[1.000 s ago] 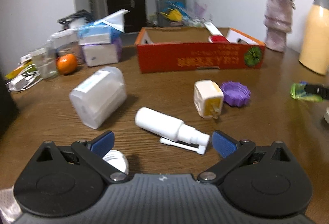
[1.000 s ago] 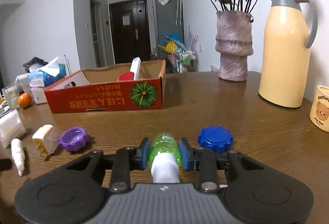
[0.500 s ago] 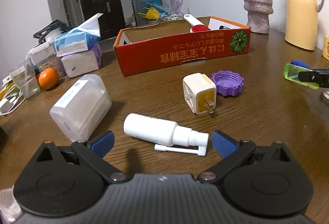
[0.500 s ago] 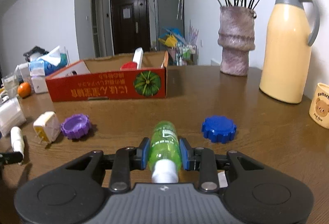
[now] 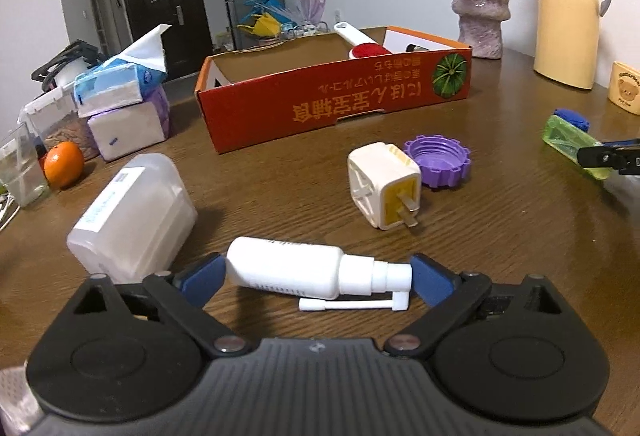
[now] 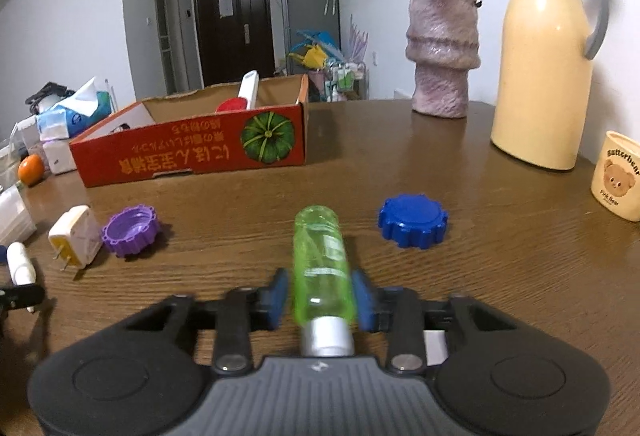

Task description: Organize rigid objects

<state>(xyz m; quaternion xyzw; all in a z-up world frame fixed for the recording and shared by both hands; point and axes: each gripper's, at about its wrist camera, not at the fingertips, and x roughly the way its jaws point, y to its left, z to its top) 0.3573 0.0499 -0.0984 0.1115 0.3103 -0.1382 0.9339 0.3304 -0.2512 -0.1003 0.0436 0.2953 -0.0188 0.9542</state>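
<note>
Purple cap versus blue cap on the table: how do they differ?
The purple cap lies open side up, showing its hollow inside; the blue cap lies closed side up. The purple cap sits beside the white plug adapter; the blue cap lies apart, nearer the green bottle. Both have scalloped rims.

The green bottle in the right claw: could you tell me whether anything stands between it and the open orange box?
Nothing visible does: bare table lies between the green bottle and the orange box; the blue cap sits off to the right.

Two bottles (image 5: 298, 272) (image 6: 320, 264), two caps (image 6: 131, 230) (image 6: 412, 221), one plug (image 5: 384, 190), one box (image 5: 332, 102)
</note>
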